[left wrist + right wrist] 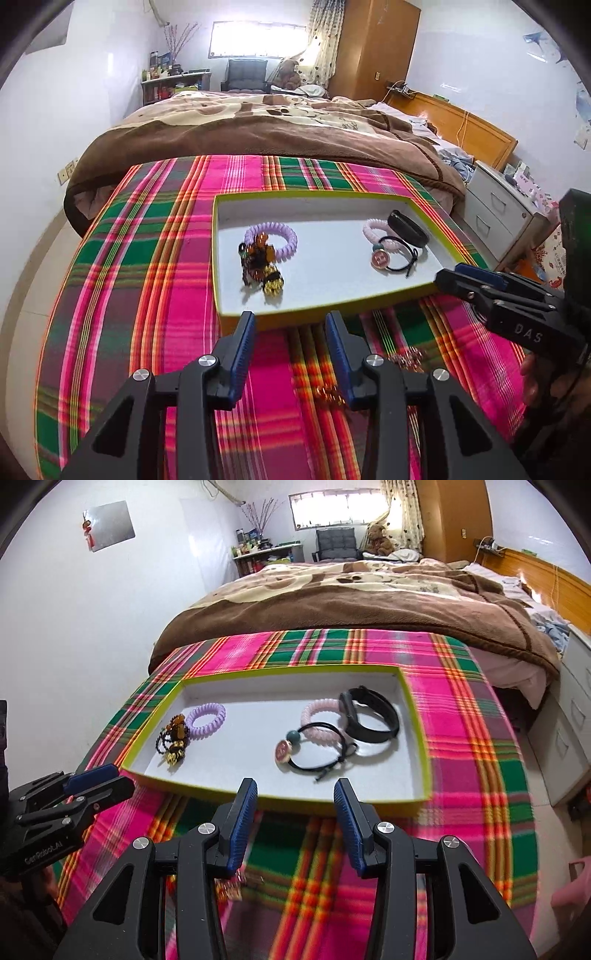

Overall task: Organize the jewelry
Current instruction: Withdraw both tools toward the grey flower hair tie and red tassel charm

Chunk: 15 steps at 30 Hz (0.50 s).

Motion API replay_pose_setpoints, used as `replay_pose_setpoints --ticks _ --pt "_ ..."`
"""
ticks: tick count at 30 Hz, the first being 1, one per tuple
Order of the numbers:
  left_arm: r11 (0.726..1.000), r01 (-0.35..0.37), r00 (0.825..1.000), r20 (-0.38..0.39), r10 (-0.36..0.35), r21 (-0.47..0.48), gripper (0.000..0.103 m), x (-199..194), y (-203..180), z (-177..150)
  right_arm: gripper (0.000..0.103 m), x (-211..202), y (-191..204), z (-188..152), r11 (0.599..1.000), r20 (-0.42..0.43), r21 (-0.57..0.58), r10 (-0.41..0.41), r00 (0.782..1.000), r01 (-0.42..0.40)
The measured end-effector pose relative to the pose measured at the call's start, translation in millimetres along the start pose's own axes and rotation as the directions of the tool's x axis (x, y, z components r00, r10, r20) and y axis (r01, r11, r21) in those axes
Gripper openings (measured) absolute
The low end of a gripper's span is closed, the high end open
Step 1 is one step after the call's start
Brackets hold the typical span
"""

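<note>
A shallow white tray with a yellow-green rim (317, 192) (295, 670) lies on the plaid cloth. In its left half are a purple spiral hair tie (271, 238) (205, 720) and a brown and gold bead bracelet (260, 271) (173, 742). In its right half lie a pink spiral tie (373, 229) (319, 710), a black elastic with a round charm (400, 254) (314, 751) and a black band (408, 229) (369, 716). My left gripper (291, 323) is open and empty, just short of the tray's near rim. My right gripper (295, 792) is open and empty there too.
Small gold and pink trinkets (410, 358) (231, 888) lie on the plaid cloth (147, 258) near the grippers. A bed with a brown blanket (258, 125) is behind the table. White drawers (495, 210) stand to the right.
</note>
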<state>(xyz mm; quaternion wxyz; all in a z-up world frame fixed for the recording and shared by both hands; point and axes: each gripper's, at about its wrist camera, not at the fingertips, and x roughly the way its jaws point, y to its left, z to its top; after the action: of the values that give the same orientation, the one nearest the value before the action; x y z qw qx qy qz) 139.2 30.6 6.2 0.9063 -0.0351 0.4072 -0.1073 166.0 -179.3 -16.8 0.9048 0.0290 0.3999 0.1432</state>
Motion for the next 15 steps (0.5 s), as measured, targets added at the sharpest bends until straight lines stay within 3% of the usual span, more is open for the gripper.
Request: replay_pose_setpoints --ticks 15 --pt "0.999 0.036 0.996 -0.079 -0.034 0.024 0.039 13.5 -32.5 -32.5 0.044 -32.6 -46.8 -39.9 0.993 0.002 0.084 -0.083 0.997 0.083"
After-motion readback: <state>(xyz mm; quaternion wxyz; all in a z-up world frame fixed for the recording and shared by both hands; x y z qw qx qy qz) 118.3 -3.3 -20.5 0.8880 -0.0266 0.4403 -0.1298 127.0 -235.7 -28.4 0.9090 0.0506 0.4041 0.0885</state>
